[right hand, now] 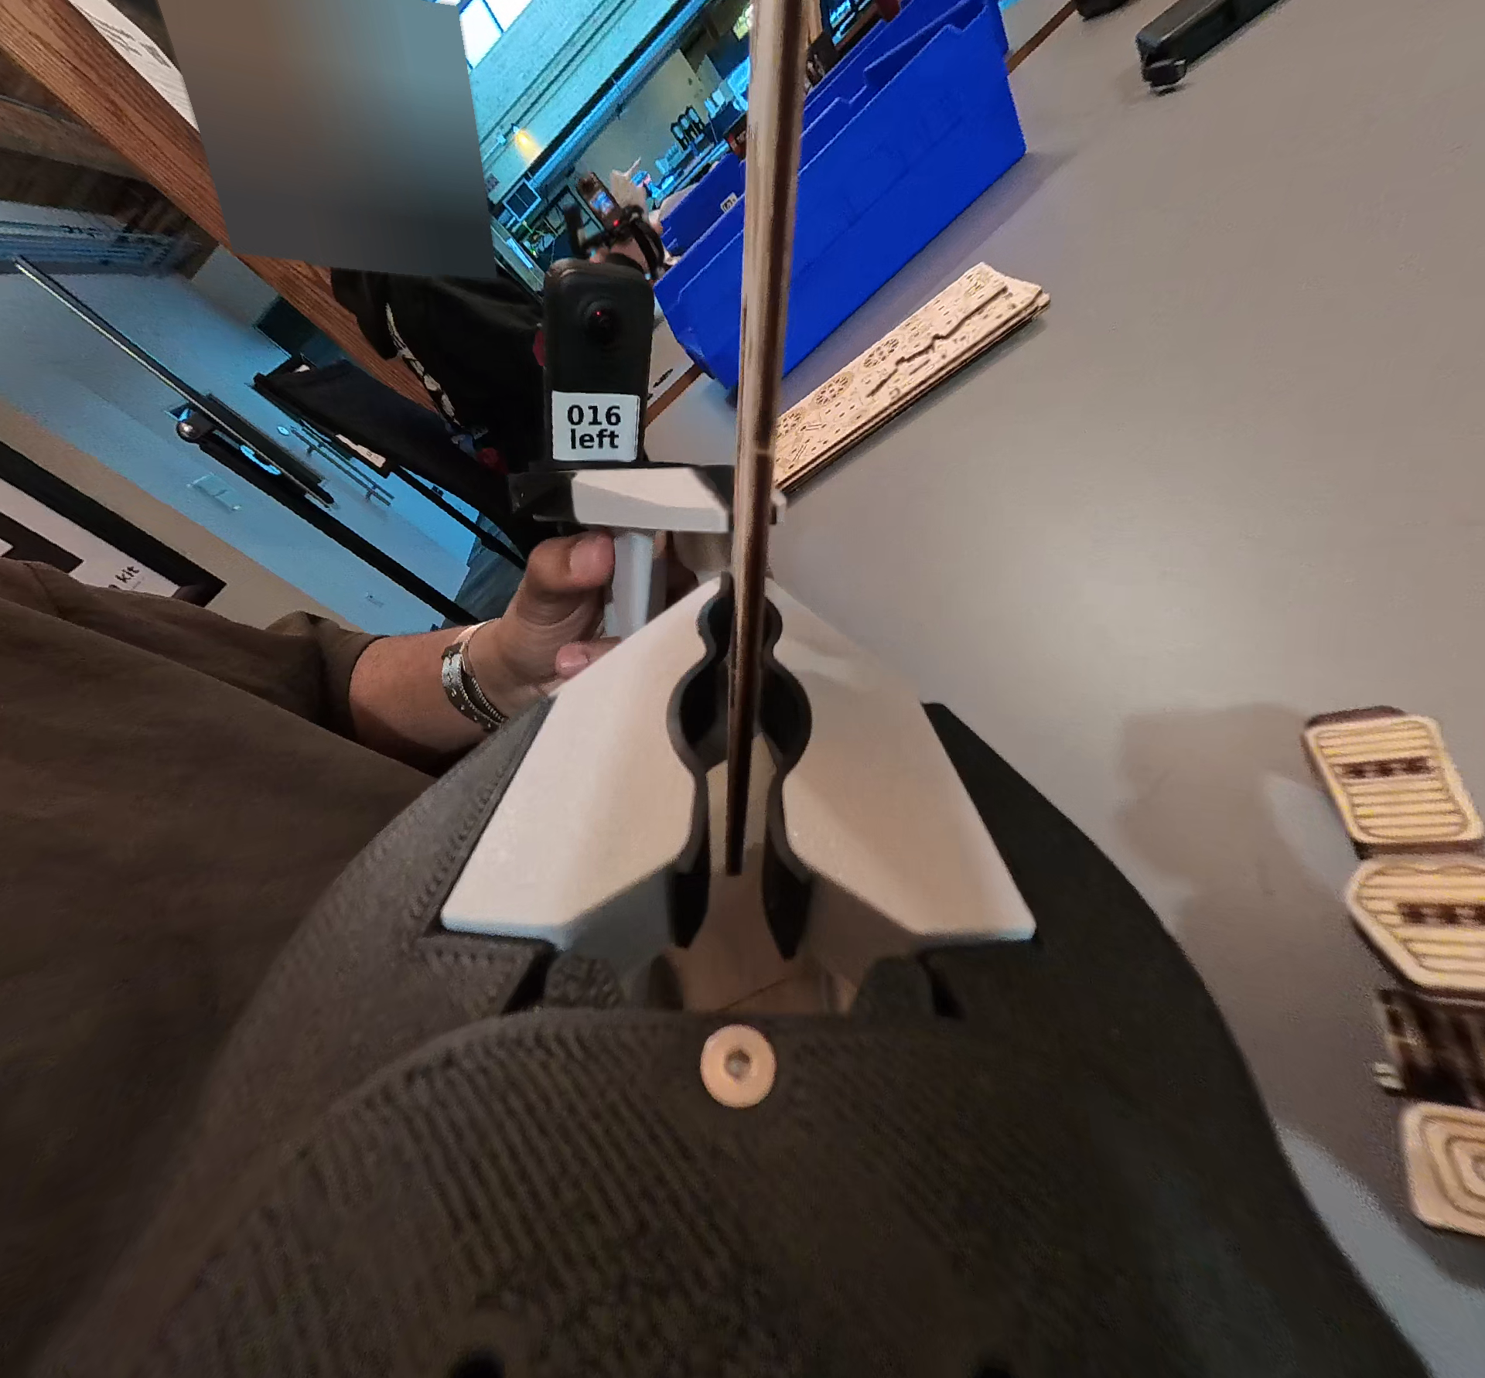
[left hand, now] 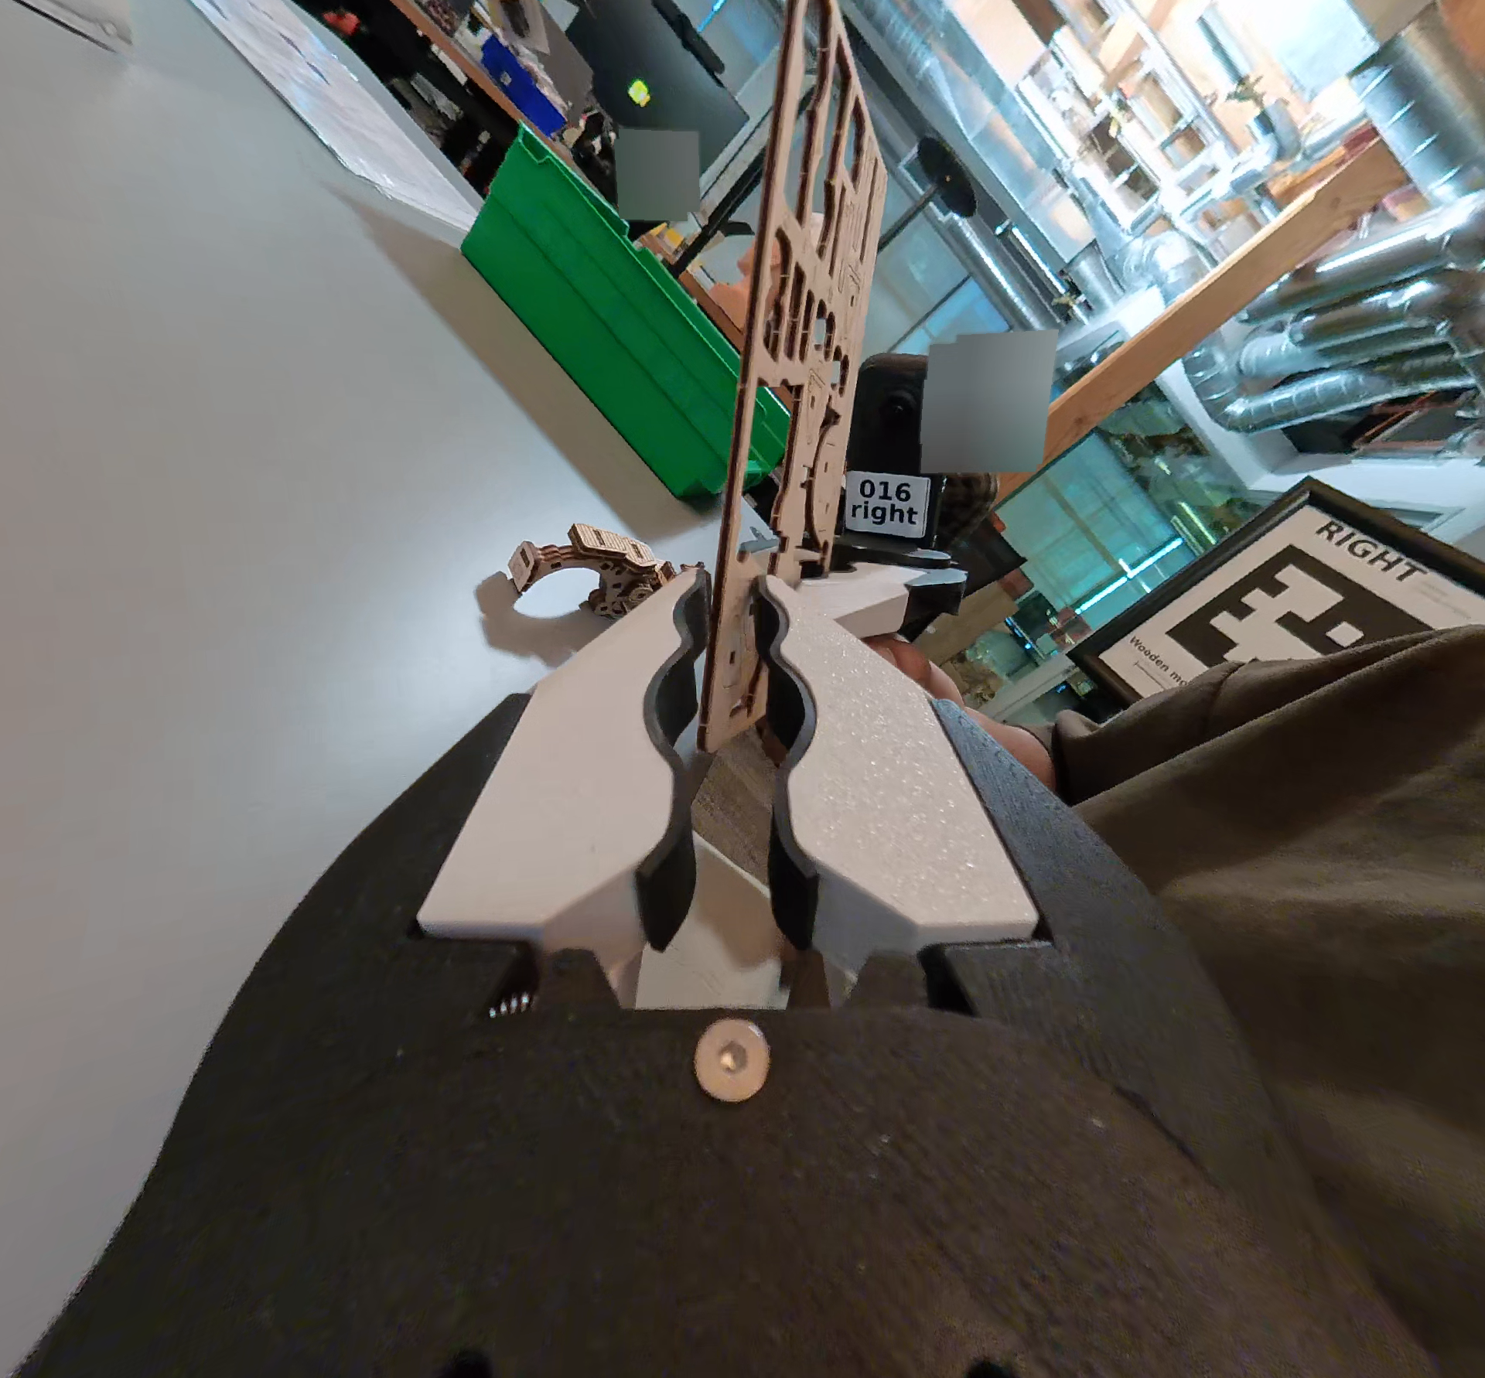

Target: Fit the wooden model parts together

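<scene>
A thin laser-cut wooden parts sheet (left hand: pixel 812 279) stands upright above the grey table, with several cut-outs in it. My left gripper (left hand: pixel 731 596) is shut on its lower edge. In the right wrist view the same sheet (right hand: pixel 767 215) shows edge-on, and my right gripper (right hand: pixel 743 596) is shut on it. Each gripper faces the other across the sheet: the right gripper (left hand: pixel 872 592) shows behind the sheet in the left wrist view, and the left gripper (right hand: pixel 651 500) shows beyond it in the right wrist view. A small partly built wooden model (left hand: pixel 595 568) lies on the table.
A green bin (left hand: pixel 619 343) stands at the table's edge. Blue bins (right hand: pixel 876 190) and a stack of wooden sheets (right hand: pixel 908 367) lie farther off. Several loose wooden parts (right hand: pixel 1390 777) lie at the right. A framed marker board (left hand: pixel 1286 600) stands near a person's sleeve. Less than 4 cm separates the two grippers' tips.
</scene>
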Demonstrator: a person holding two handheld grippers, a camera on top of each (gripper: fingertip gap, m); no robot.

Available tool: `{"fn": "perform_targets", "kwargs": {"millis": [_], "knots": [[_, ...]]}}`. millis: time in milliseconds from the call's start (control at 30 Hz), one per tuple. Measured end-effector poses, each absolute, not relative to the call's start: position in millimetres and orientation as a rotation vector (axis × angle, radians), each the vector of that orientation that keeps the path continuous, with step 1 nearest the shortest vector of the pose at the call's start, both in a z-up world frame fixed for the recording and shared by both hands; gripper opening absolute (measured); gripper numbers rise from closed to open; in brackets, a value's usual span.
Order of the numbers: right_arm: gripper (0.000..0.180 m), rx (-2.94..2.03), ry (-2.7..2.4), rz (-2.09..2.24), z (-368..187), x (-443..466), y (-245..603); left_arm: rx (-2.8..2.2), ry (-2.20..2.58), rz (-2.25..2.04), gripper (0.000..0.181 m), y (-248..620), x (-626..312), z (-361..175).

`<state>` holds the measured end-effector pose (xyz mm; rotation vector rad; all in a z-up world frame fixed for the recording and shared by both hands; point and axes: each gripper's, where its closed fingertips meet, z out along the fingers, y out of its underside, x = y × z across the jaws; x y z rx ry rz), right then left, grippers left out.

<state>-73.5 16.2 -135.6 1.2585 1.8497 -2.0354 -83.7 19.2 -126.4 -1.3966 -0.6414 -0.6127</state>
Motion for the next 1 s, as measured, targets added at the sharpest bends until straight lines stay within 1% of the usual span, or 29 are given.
{"fn": "perform_targets", "kwargs": {"millis": [200, 367, 567, 1000], "knots": [[0.0, 1.298, 1.871, -2.027, -137, -75, 15, -1.47, -0.608, -0.557, 0.009, 20, -83, -130], [0.0, 1.327, 1.845, -2.013, -138, -76, 17, -1.453, -0.634, -0.658, 0.008, 20, -81, -134], [0.001, 1.369, 1.859, -2.016, -139, -78, 18, -1.478, -0.607, -0.543, 0.008, 21, -84, -134], [0.002, 1.49, 1.913, -1.982, -149, -86, 21, -1.393, -0.758, -0.559, 0.007, 23, -93, -144]]}}
